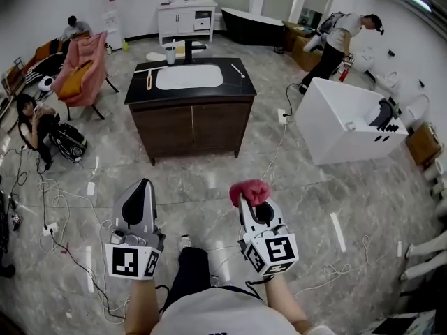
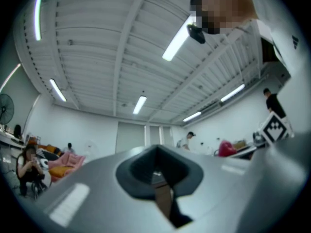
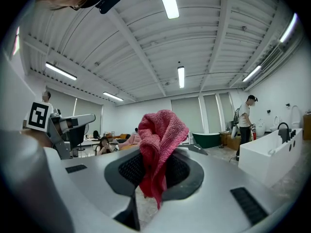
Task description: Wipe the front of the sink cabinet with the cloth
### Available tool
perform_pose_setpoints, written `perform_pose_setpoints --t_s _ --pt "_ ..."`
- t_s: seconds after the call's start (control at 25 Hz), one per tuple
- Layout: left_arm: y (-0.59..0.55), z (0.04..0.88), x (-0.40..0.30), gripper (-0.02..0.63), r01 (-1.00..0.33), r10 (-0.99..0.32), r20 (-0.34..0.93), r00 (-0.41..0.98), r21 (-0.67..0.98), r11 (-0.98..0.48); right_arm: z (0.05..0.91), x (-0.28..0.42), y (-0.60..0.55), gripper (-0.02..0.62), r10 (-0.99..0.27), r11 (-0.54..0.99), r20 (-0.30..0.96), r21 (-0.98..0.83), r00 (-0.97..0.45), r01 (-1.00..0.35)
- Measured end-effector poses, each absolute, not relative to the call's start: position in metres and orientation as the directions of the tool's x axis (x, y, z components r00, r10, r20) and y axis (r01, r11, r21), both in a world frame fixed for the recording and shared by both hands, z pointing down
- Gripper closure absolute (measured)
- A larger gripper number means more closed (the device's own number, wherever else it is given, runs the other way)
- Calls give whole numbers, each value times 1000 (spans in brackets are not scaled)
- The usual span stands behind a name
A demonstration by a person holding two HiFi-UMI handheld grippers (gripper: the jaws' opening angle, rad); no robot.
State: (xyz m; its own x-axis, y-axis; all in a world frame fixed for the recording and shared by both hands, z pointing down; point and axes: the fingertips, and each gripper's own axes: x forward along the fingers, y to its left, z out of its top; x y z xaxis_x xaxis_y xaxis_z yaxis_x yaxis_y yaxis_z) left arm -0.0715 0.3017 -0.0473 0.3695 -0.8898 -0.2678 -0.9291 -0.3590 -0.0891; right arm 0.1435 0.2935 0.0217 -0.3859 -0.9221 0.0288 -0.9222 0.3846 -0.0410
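Clamping red cloth (image 3: 160,135) in right tongs (image 3: 155,171); left tongs (image 2: 158,171) together.

White bathtub (image 1: 335,117) stands right, pink armchair (image 1: 84,65) left — cables (image 1: 66,246) litter the floor (image 1: 209,180).

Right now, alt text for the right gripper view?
The right gripper has its jaws shut on a bunched red cloth sticking up between them. Behind: ceiling strip lights, a white tub at right, a person standing.

small items (image 1: 170,53) on the sink cabinet (image 1: 192,124), around its basin (image 1: 189,77), are too small to name; the cloth's (image 3: 160,135) pinched part hides inside the right gripper (image 3: 156,176).
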Motion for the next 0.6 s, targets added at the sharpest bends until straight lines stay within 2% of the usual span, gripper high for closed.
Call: perform_pose_setpoints --t_s 0.6 --pt "141 -59 -119 600 -917 -870 -290 398 -90 -389 3 99 140 518 -937 348 5 -16 -348 -937"
